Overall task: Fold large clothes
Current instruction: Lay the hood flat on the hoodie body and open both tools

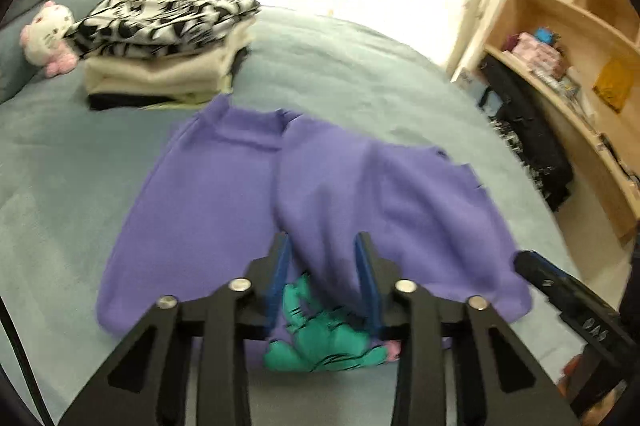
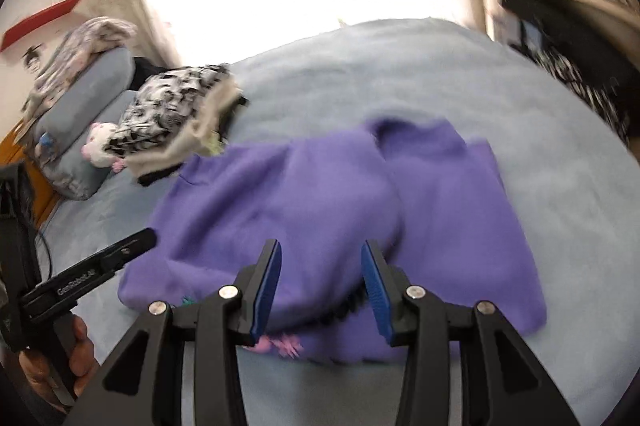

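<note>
Both hand-held grippers [image 1: 324, 246] gape above grey-blue bed [image 1: 360, 66], bookshelf [image 1: 580, 6] beside.

sweater [image 1: 224, 194]: soft matt fleece | bed cover [image 1: 60, 194]: napped matt cloth | shelf [image 1: 560, 14]: pale bare wood

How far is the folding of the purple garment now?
Done: a stack of folded clothes sits on the bed, and one side of the purple garment is folded over its middle. In hand: nothing; left gripper and right gripper are open above it. Left: probably further folds, then stacking.
</note>
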